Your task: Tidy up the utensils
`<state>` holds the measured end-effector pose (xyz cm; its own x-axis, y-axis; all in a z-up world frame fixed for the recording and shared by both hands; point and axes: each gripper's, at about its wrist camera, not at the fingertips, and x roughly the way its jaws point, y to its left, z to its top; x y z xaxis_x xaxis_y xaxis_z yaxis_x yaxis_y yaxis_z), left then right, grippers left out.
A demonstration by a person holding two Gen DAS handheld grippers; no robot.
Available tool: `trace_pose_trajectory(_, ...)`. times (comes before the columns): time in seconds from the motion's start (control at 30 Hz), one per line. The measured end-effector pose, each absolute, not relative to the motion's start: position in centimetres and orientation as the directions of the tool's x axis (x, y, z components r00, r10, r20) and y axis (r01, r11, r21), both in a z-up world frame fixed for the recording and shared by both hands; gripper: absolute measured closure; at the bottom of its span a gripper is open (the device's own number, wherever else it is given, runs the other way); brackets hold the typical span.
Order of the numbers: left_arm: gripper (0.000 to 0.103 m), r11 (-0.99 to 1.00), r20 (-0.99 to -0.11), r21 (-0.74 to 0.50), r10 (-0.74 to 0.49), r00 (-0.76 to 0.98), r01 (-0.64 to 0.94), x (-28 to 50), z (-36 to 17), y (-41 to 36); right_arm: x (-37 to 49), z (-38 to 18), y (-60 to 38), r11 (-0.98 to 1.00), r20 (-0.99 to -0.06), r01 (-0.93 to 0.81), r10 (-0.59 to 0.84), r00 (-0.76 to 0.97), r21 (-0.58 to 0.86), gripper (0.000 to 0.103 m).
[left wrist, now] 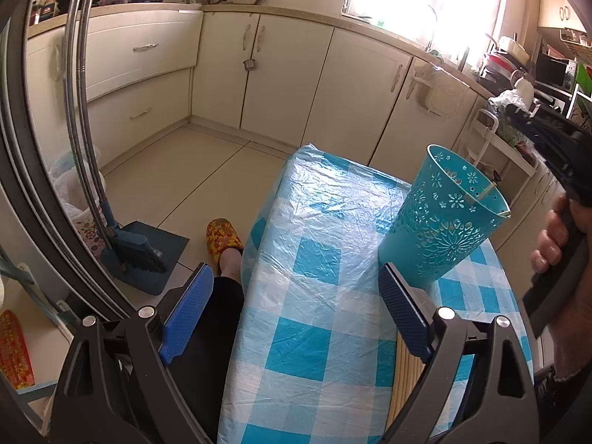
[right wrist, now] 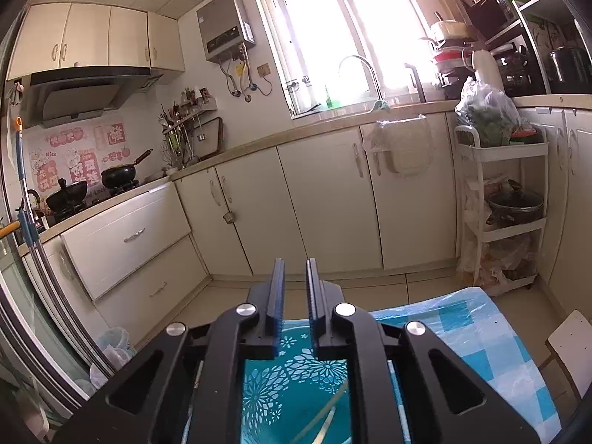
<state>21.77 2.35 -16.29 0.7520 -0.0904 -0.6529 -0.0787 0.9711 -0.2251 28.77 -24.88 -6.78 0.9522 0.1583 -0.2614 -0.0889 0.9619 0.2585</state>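
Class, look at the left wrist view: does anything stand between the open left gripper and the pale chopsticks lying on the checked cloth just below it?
Nothing visible does. The chopsticks lie on the checked cloth directly under the left gripper, partly hidden by its own right-hand jaw. The teal holder stands farther back on the cloth, off that path.

The cup (left wrist: 442, 222) looks like glossy teal plastic pierced with flower cut-outs. A crinkled, shiny clear plastic sheet covers the checked cloth on the desk (left wrist: 314, 296). The left claw (left wrist: 296, 310) has matt black arms, ribbed blue pads and bright metal pins. Pale wooden sticks (left wrist: 407, 377) look smooth.
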Motion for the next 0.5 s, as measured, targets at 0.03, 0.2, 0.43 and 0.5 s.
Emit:
trace_pose_trajectory(0.03, 0.015, 0.971, -0.651, -0.225, -0.089, 0.754, -0.079, 21.6, -16.1, 2.4, 28.0, -6.3, -25.0, 0.963, -0.246, -0.092, 0.157, 0.957, 0.255, 0.083)
trace_pose_trajectory(0.2, 0.013, 0.972, -0.637, -0.222, -0.079, 0.767, -0.083, 20.8, -15.5, 2.5, 21.2, -4.1, -25.2, 0.968, -0.153, -0.103, 0.14, 0.978, 0.229, 0.066)
trace_pose_trajectory(0.43, 0.01, 0.97, -0.642, -0.225, -0.081, 0.762, -0.087, 19.9, -15.6, 2.7, 16.0, -12.7, -22.5, 0.988, -0.435, -0.079, 0.13, 0.891, 0.133, 0.057)
trace_pose_trajectory(0.5, 0.01, 0.971, -0.65, -0.227, -0.089, 0.755, -0.081, 19.8, -15.8, 2.6, 17.6, -17.1, -22.0, 0.987, -0.594, -0.068, 0.141, 0.792, 0.144, 0.057)
